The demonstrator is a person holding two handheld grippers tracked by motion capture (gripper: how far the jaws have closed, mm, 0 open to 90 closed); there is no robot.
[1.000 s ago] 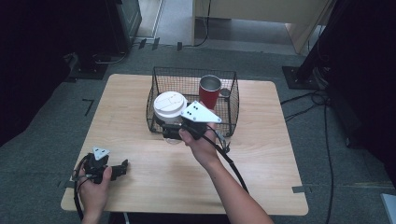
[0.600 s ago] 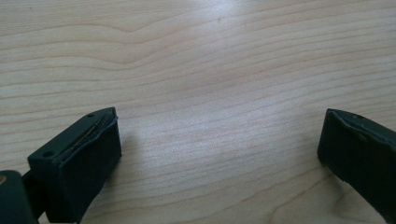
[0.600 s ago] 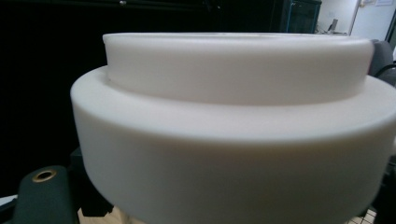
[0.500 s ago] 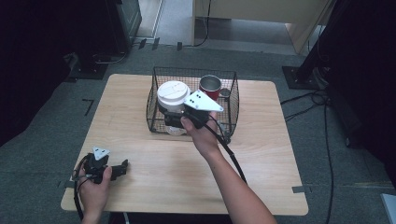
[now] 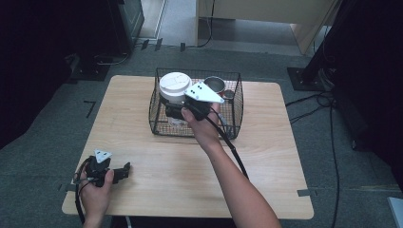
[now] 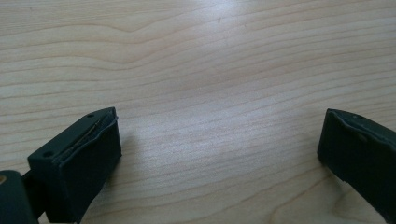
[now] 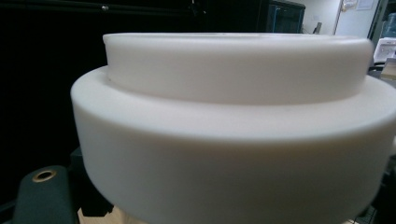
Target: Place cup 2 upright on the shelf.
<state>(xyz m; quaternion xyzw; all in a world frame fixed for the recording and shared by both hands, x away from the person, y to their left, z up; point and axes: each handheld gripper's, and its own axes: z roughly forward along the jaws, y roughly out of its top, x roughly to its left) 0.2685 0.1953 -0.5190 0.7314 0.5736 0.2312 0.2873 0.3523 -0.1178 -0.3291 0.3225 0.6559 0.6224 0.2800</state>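
A paper cup with a white lid (image 5: pixel 175 86) hangs over the left part of the black wire basket (image 5: pixel 236 104), and my right gripper (image 5: pixel 174 111) is shut on its body just below the lid. In the right gripper view the white lid (image 7: pixel 233 116) looms very close, hiding the jaws. A red mug with a metal inside (image 5: pixel 215 84) stands in the basket's back right corner. My left gripper (image 5: pixel 122 170) rests on the table's front left corner, open. In the left gripper view my left gripper (image 6: pixel 219 135) has bare wood between its jaws.
The light wooden table (image 5: pixel 266 156) sits on a grey floor, with dark equipment and cables around it. The right gripper's black cable (image 5: pixel 233 147) trails along the person's forearm over the table's middle.
My right gripper has carried the lidded cup away from the person, from the basket's front wall to above its inside. The left gripper has stayed still.
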